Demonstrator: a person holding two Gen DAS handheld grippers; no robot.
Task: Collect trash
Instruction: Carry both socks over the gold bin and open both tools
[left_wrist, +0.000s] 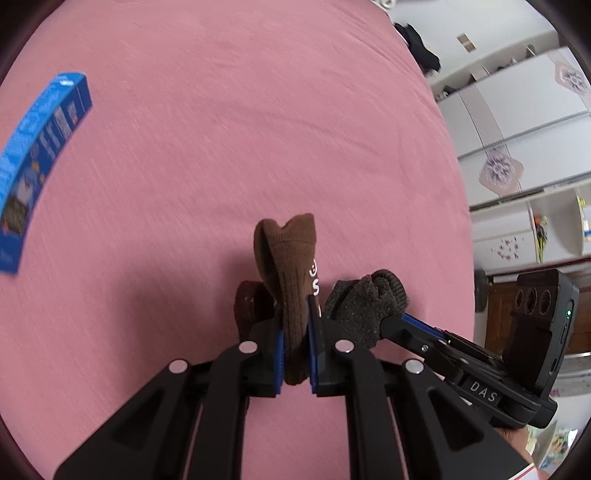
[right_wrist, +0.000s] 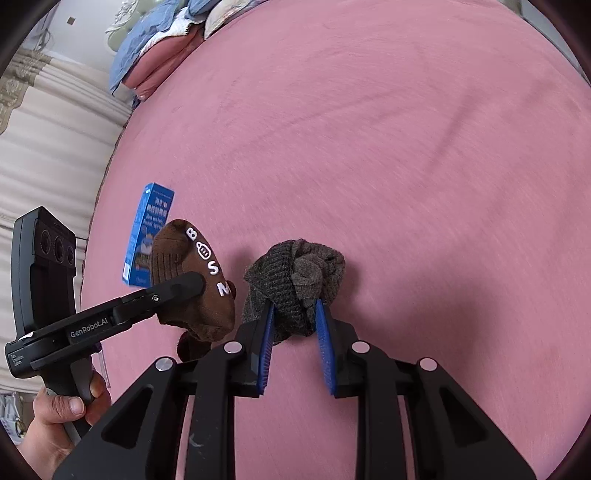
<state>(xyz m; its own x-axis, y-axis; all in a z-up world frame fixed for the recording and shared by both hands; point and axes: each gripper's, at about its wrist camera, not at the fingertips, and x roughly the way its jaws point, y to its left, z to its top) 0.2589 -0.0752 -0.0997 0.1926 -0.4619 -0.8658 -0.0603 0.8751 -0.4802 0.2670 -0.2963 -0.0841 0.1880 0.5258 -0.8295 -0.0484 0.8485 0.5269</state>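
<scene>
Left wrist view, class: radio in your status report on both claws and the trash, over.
Left claw shut on brown sock. Right claw shut on grey sock. Blue box lying loose on pink bedsheet. Nothing blocking.

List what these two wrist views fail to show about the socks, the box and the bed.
- Brown sock: its lower part is hidden between the left gripper pads, left wrist view.
- Grey sock: bunched in the right gripper, so its full shape is unreadable, right wrist view.
- Blue box: cut off by the left edge; its print is too small.
- Pink bed sheet: no trash bin is in view.
</scene>
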